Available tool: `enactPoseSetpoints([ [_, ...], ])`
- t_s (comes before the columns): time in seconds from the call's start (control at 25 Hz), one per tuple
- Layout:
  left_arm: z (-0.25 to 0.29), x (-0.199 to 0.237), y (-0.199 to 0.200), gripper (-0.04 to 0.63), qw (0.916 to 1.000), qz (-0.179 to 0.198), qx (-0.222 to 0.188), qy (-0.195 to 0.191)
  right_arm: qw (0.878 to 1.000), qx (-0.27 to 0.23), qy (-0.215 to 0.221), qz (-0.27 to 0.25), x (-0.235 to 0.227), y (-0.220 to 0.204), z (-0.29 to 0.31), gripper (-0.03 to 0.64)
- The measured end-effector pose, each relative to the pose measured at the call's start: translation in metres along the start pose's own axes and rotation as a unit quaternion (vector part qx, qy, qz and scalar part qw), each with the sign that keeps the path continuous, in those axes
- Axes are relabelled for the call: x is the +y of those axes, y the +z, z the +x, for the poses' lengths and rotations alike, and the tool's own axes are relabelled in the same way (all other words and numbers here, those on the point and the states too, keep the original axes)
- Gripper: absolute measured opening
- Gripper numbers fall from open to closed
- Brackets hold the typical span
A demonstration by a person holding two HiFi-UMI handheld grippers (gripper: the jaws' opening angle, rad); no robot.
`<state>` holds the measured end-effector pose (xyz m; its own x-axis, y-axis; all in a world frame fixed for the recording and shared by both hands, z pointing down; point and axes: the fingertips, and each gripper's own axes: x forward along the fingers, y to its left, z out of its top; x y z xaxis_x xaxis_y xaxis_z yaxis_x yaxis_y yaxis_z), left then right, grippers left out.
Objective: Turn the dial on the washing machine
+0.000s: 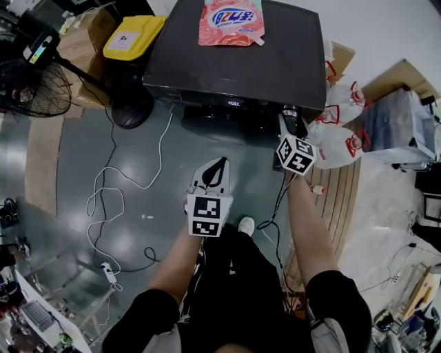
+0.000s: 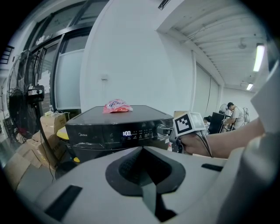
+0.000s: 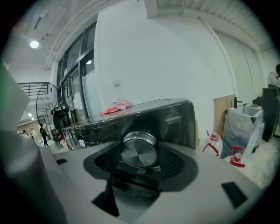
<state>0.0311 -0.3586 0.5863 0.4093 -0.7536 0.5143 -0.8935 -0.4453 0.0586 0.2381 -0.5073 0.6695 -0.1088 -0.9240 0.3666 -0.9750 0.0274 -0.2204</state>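
A black washing machine (image 1: 234, 62) stands ahead with a pink detergent bag (image 1: 231, 21) on its lid. Its lit display (image 2: 127, 133) reads 1:00. The silver dial (image 3: 139, 149) sits at the right end of the front panel. My right gripper (image 1: 289, 116) reaches to that panel, and in the right gripper view its dark pads (image 3: 173, 162) close round the dial. My left gripper (image 1: 219, 163) hangs lower, in front of the machine and apart from it, jaws together with nothing between them (image 2: 142, 153). The left gripper view shows the right gripper's marker cube (image 2: 189, 124) at the dial.
Clear plastic jugs with red caps (image 1: 341, 131) and a wrapped bin (image 1: 400, 127) crowd the machine's right side. A yellow lid (image 1: 134, 34), cardboard boxes and a standing fan (image 1: 31, 86) are on its left. White cable (image 1: 103, 200) loops over the grey floor; wooden boards (image 1: 337, 200) lie at the right.
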Motion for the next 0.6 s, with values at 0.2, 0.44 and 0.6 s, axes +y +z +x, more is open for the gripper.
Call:
enactPoseSetpoints([
  [0.2, 0.004, 0.000, -0.001, 0.009, 1.0000, -0.005, 0.001, 0.000, 0.999, 0.000, 0.009, 0.047, -0.003, 0.000, 0.002, 0.273],
  [0.44, 0.005, 0.002, 0.002, 0.009, 1.0000, -0.004, -0.002, 0.000, 0.979, 0.008, 0.049, 0.198, -0.007, 0.001, 0.004, 0.273],
  [0.6, 0.004, 0.007, 0.009, 0.009, 0.9999, -0.003, -0.006, 0.007, 0.980, 0.003, 0.047, 0.192, -0.009, 0.001, 0.002, 0.275],
])
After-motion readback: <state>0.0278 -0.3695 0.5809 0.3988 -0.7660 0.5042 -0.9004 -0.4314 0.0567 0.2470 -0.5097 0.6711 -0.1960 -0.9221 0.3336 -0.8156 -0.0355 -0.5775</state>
